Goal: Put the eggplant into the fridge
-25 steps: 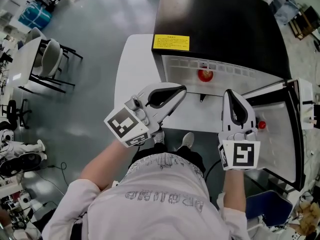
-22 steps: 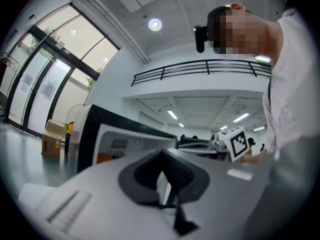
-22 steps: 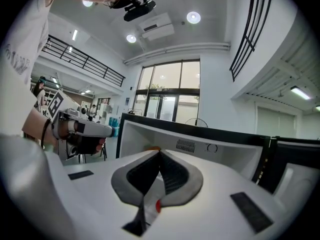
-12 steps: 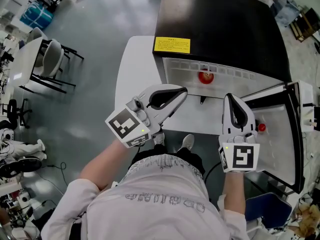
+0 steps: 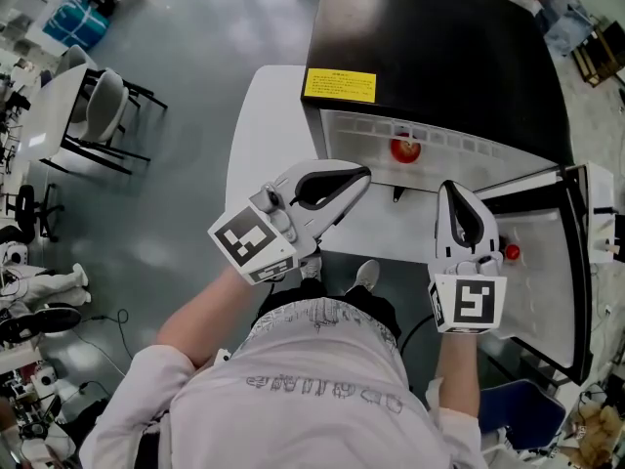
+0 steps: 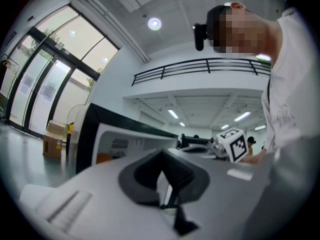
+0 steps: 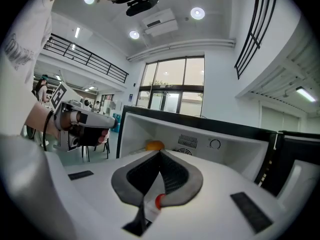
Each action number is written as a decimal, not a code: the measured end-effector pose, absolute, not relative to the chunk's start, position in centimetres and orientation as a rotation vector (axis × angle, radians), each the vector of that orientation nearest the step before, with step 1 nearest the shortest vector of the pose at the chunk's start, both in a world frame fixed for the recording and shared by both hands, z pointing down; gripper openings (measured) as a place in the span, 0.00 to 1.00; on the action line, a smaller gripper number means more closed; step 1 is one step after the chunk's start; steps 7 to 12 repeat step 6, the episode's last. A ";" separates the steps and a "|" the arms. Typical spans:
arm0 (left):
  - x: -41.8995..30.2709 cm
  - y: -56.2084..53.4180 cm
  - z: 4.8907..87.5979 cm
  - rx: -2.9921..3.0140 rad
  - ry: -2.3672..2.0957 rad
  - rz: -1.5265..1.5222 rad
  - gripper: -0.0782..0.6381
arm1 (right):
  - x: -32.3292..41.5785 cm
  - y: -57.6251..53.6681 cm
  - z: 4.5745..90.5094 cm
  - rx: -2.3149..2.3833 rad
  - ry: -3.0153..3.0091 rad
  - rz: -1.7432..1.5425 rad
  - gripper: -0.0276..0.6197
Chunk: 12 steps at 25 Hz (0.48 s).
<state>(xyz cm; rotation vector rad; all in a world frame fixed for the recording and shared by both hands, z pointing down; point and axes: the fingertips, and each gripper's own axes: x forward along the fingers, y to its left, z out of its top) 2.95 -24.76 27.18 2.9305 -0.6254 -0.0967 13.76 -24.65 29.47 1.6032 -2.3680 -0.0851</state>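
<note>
No eggplant shows in any view. The fridge (image 5: 430, 47) has a black top, and its white inside stands open in front of me. Its door (image 5: 552, 262) is swung out to the right. A red round fruit (image 5: 404, 149) lies inside, and it looks orange in the right gripper view (image 7: 155, 145). Another small red thing (image 5: 512, 252) sits on the door shelf. My left gripper (image 5: 363, 172) hangs before the fridge's left side, shut and empty (image 6: 161, 153). My right gripper (image 5: 451, 184) points at the opening, its jaws also shut on nothing (image 7: 160, 151).
The fridge stands on a white table (image 5: 256, 135) and bears a yellow label (image 5: 338, 85) on its top edge. Chairs and a white desk (image 5: 88, 115) stand far left across the grey floor. A blue bin (image 5: 527, 413) sits at the lower right, under the door.
</note>
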 end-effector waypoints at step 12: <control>3.3 -24.9 27.3 2.928 -0.634 -0.095 0.12 | 13.9 -24.9 29.7 1.586 -2.375 -0.087 0.05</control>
